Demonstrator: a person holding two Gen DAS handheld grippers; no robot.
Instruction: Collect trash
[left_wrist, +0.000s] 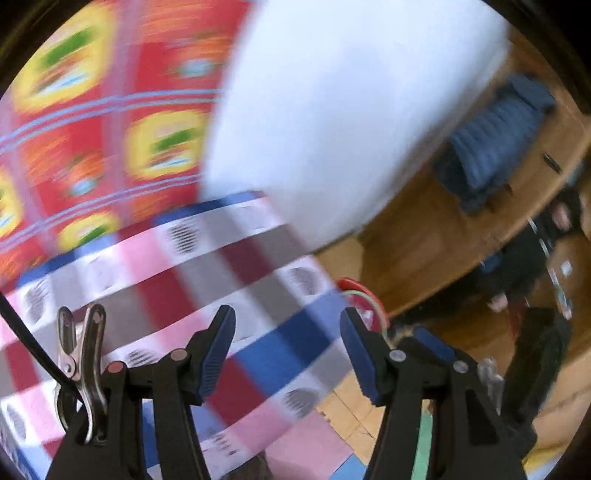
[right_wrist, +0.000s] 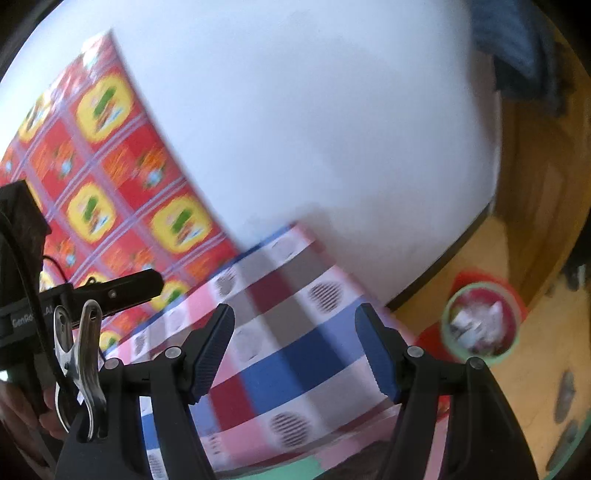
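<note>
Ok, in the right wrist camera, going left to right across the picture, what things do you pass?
Other gripper at the left edge → red and yellow patterned cloth → checked cloth between the open fingers → white wall → red bin with trash inside → wooden floor.

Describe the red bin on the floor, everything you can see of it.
The bin is a small round red container with a pale green rim, seen from above in the right wrist view, blurred. It stands upright on the wooden floor, beside the edge of the checked cloth and near the white wall. Crumpled white scraps lie inside it. Nothing grips or touches it. The left wrist view shows only part of its rim.
</note>
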